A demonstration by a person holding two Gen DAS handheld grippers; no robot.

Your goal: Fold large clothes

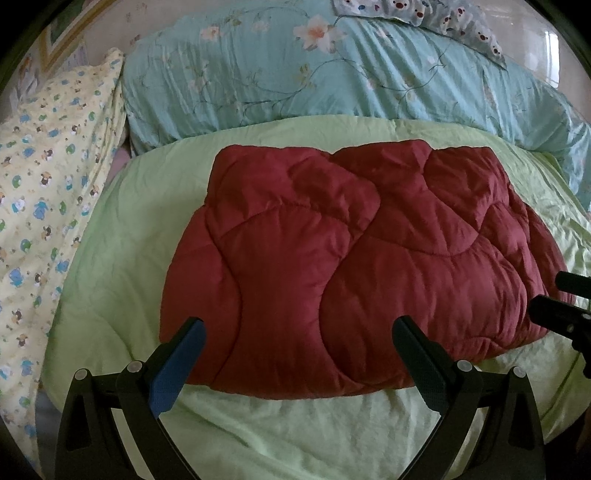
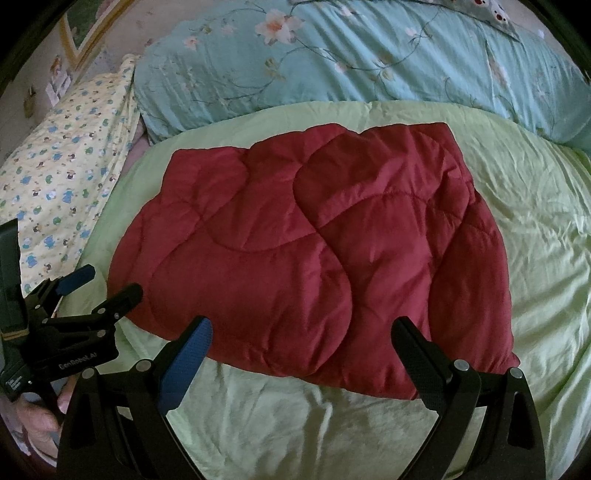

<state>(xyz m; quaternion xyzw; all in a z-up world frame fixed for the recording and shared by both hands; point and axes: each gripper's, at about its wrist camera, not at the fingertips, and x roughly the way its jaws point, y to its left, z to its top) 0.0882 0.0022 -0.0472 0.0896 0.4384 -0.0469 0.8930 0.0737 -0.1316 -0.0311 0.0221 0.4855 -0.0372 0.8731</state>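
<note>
A dark red quilted garment (image 1: 354, 266) lies folded into a thick rectangle on the light green bedspread (image 1: 288, 424); it also shows in the right wrist view (image 2: 314, 258). My left gripper (image 1: 297, 328) is open and empty, hovering just above the garment's near edge. My right gripper (image 2: 301, 330) is open and empty over the near edge further right. The left gripper (image 2: 107, 284) shows at the left of the right wrist view, the right gripper (image 1: 554, 299) at the right edge of the left wrist view.
A rolled turquoise floral duvet (image 1: 332, 74) lies behind the garment. A yellow patterned pillow (image 1: 48, 206) lies at the left. The green bedspread (image 2: 535, 229) spreads to the right. A wall with a picture frame (image 2: 85, 26) stands at the far left.
</note>
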